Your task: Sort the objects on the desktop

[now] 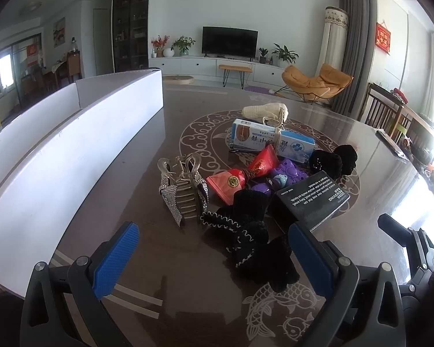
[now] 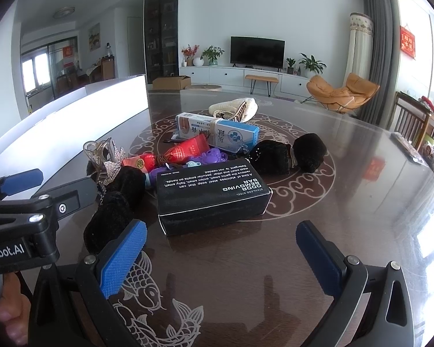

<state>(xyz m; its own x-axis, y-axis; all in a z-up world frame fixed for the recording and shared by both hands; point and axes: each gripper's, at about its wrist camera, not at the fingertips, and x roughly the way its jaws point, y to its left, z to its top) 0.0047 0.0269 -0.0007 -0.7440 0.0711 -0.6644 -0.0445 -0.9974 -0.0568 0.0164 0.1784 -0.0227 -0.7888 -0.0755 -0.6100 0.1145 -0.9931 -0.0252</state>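
1. Black rectangular cardboard soap box (image 2: 212,195): lying flat near the middle of the dark glossy patterned bench (image 2: 347,196), printed side up.
2. Black velvet hair bow (image 1: 254,231): just left of the box, beside a rhinestone-studded hair clip (image 1: 185,193).
3. Blue-and-white medicine carton (image 2: 217,134): behind the box.
4. Left claw (image 1: 214,257): wide, empty.
5. Right claw (image 2: 221,256): wide, empty.

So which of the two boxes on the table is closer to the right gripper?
The black box, straight ahead of the right gripper; the blue and white box lies farther back.
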